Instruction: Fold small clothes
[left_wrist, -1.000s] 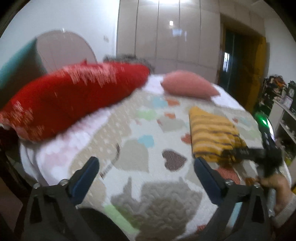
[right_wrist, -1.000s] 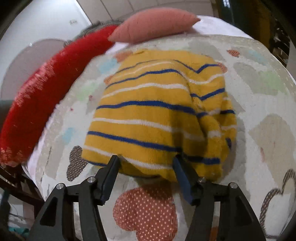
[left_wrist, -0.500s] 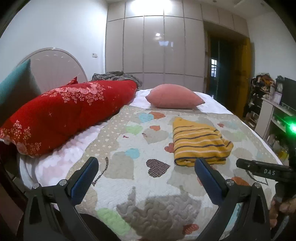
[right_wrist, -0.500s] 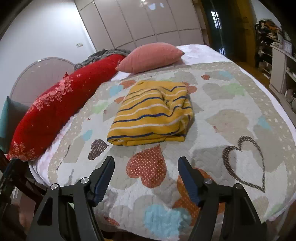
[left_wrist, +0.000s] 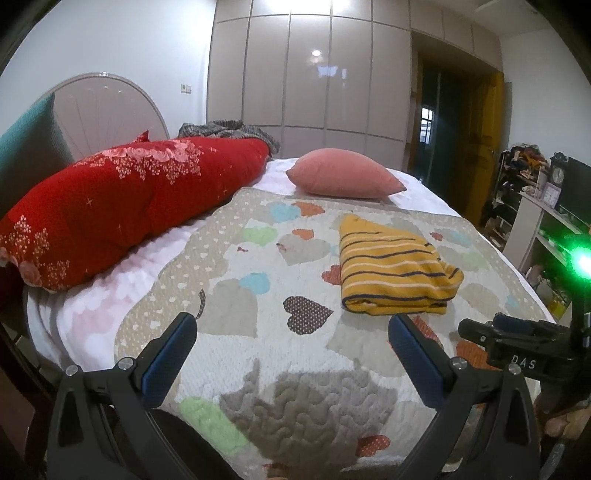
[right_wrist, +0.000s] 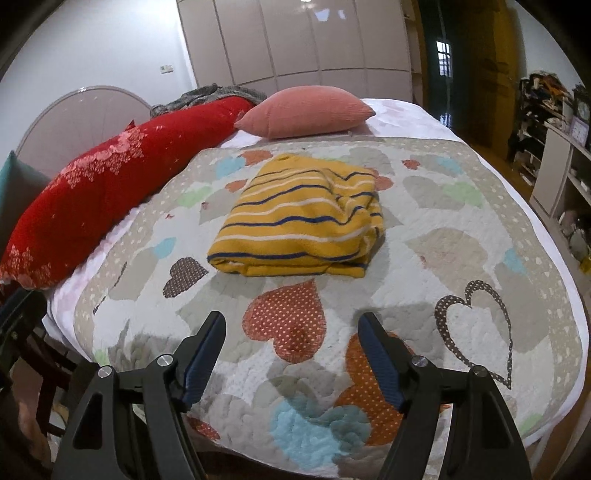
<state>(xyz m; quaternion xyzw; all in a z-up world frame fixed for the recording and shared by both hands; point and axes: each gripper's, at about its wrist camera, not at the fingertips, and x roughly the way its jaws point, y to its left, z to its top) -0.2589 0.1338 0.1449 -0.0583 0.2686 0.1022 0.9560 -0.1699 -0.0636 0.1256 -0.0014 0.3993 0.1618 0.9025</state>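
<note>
Two tools: the left tool (left_wrist: 291, 330) and the right tool (right_wrist: 291, 332) both hang over the near edge of the bed with fingers spread wide and nothing between them.
Bed: its near edge is cut off below both tools; the heart-patterned quilt (right_wrist: 461, 236) covers most of it.
Red bolster (left_wrist: 122, 206): lies along the left side of the bed; its near end runs out of the right wrist view.
Pink pillow (right_wrist: 306, 110): sits at the far end of the quilt, beyond the garment and apart from it.
Grey cloth (left_wrist: 225, 129): bunched behind the bolster, mostly hidden; what it is I cannot tell.
Yellow striped sweater (right_wrist: 299, 218): folded into a compact bundle on the quilt, right of centre from the left wrist view, well clear of both tools; its sleeves are tucked out of sight.
Shelves (left_wrist: 535, 206): at the far right, clutter too small to make out.
Green light (left_wrist: 583, 262): glare on the right tool's body hides what lies behind it.
Change: a second ago the right tool's fingers were at the sweater's near edge; now both tools are drawn back and the views are sharp, not smeared.
</note>
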